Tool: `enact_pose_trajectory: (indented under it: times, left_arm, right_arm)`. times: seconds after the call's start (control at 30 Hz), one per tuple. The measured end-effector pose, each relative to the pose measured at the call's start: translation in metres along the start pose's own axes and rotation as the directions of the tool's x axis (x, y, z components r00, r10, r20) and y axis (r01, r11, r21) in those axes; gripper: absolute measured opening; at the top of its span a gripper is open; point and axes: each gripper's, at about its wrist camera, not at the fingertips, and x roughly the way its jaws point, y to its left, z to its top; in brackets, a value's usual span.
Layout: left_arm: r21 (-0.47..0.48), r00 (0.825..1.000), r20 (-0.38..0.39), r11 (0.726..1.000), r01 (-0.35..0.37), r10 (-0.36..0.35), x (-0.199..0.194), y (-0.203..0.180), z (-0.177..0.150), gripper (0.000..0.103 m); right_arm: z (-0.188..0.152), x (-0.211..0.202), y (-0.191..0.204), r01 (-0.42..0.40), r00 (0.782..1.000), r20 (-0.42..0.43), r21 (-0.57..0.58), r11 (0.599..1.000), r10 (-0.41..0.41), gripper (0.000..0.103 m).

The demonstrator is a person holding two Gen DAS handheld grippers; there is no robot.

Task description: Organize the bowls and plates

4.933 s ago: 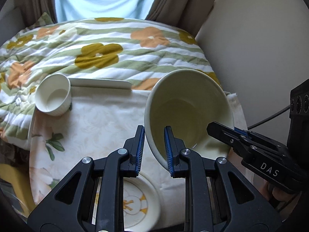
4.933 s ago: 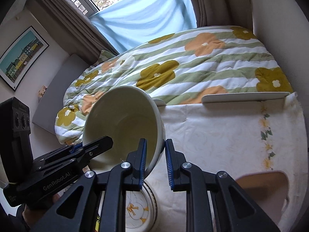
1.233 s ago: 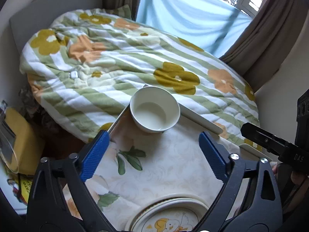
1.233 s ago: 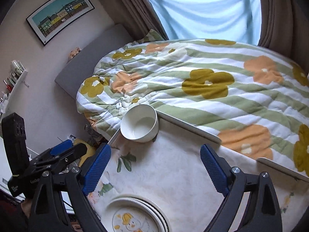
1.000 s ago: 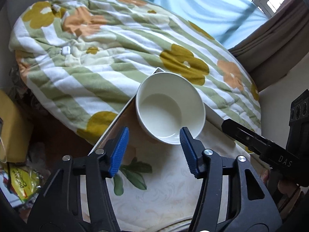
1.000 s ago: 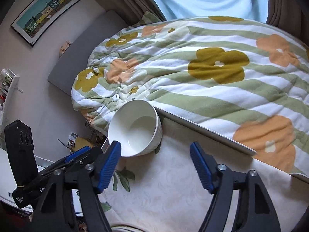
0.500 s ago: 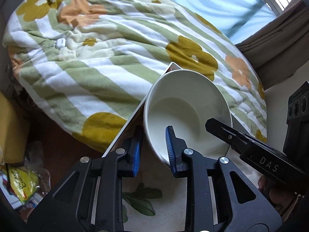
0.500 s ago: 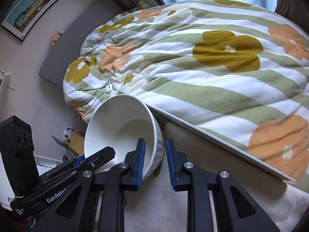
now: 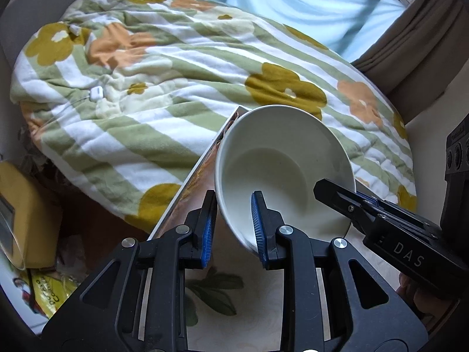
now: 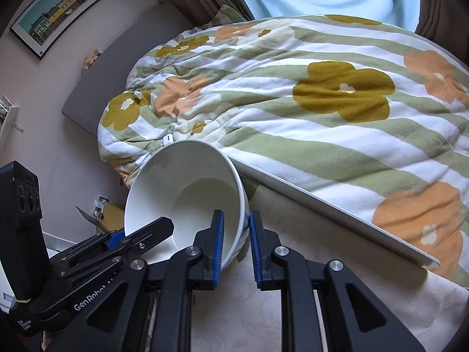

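You have the small white ceramic bowl [image 9: 281,173] pinched by its rim on two sides: your left gripper [image 9: 231,220] has its blue-padded fingers [image 9: 257,220] clamped over the near-left wall, one inside and one outside, and your right gripper [image 10: 236,234] grips the opposite wall the same way. The bowl is tilted toward you at the far left corner of the desk [image 10: 307,308], which is covered in a pale floral cloth, close beside the green-striped flowered quilt [image 10: 307,88].

By my reading, the grasp is done but the bowl is not yet carried or set down; no stack or plates show now, so I cannot say how much else remains.

Mind the desk edge [image 9: 187,182] just left of the bowl, with a drop to floor clutter and a yellow box [image 9: 20,214]. The open cloth toward you is your free room.
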Motion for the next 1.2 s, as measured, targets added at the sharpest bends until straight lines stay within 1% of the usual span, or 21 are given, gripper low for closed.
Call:
enact_pose_trajectory:
  times: [0.17, 0.33, 0.5, 0.7, 0.8, 0.97, 1.03, 1.2]
  left_arm:
    - [0.042, 0.999, 0.042, 0.999, 0.004, -0.005, -0.038, -0.027, -0.015, 0.021]
    - [0.084, 0.997, 0.076, 0.996, 0.014, -0.020, -0.082, -0.062, -0.044, 0.021]
    - [0.140, 0.994, 0.099, 0.990, 0.035, -0.049, -0.128, -0.106, -0.086, 0.021]
    - [0.210, 0.989, 0.105, 0.975, 0.078, -0.102, -0.167, -0.164, -0.145, 0.021]
    - [0.245, 0.987, 0.093, 0.964, 0.105, -0.131, -0.181, -0.193, -0.175, 0.021]
    - [0.309, 0.983, 0.055, 0.939, 0.148, -0.173, -0.192, -0.240, -0.221, 0.021]
    - [0.330, 0.981, 0.028, 0.929, 0.170, -0.190, -0.192, -0.257, -0.237, 0.021]
    - [0.373, 0.973, -0.080, 0.898, 0.232, -0.218, -0.175, -0.290, -0.273, 0.021]
  right_arm:
    - [-0.014, -0.045, 0.002, -0.008, 0.998, 0.059, 0.005, 1.000, 0.008, 0.016]
    - [-0.042, -0.105, 0.003, 0.000, 0.992, 0.124, 0.002, 1.000, 0.000, 0.016]
    - [-0.081, -0.168, -0.004, 0.027, 0.984, 0.175, 0.018, 0.999, -0.030, 0.016]
    - [-0.135, -0.239, -0.024, 0.064, 0.971, 0.228, 0.064, 0.996, -0.077, 0.016]
    - [-0.165, -0.271, -0.037, 0.088, 0.961, 0.252, 0.098, 0.991, -0.110, 0.016]
    - [-0.209, -0.310, -0.058, 0.132, 0.946, 0.273, 0.166, 0.977, -0.174, 0.016]
    - [-0.223, -0.319, -0.067, 0.149, 0.942, 0.270, 0.193, 0.970, -0.198, 0.016]
    - [-0.261, -0.333, -0.096, 0.191, 0.936, 0.238, 0.281, 0.940, -0.261, 0.016]
